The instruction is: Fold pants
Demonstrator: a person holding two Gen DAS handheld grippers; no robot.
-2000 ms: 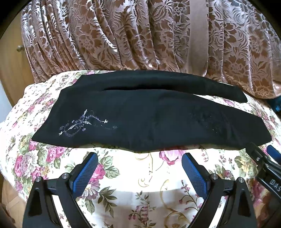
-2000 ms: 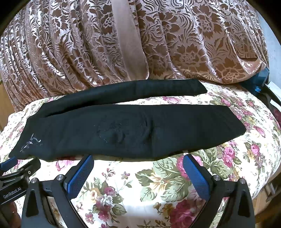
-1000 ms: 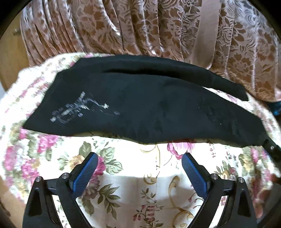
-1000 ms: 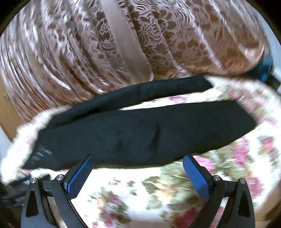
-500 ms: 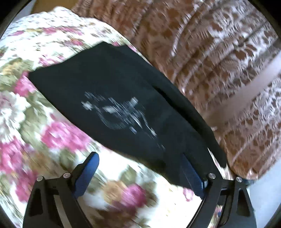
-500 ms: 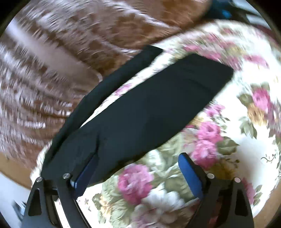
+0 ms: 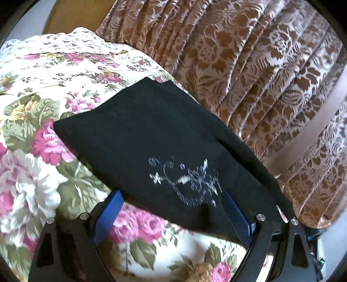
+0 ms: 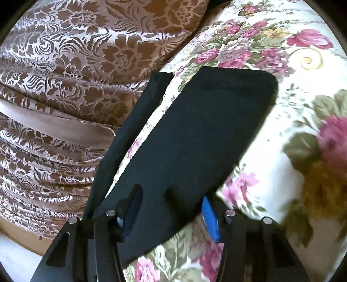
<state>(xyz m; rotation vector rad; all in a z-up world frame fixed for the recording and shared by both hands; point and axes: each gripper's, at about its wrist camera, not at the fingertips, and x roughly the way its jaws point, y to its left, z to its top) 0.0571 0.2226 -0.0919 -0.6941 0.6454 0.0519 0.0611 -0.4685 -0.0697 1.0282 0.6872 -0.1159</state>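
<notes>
Black pants (image 7: 151,138) lie flat on the floral bedspread (image 7: 32,91), waist end with a white embroidered motif (image 7: 186,180) in the left wrist view. My left gripper (image 7: 171,208) is open, its blue pads straddling the near edge of the waist end. In the right wrist view the pants' near leg (image 8: 195,134) runs away from me, with the far leg (image 8: 134,121) beside it against the curtain. My right gripper (image 8: 169,210) is partly closed around the near leg's edge, with fabric between the blue pads (image 8: 209,219); whether it pinches the cloth is unclear.
A brown and silver floral curtain (image 7: 260,65) hangs right behind the bed, also in the right wrist view (image 8: 76,65). The bedspread (image 8: 292,108) extends to the right of the leg. A wooden edge (image 7: 71,15) shows at the far left.
Both grippers have swung down and in from facing the pants squarely to straddling their near edge, left at the waist end, right at the leg. The right jaws have narrowed.
</notes>
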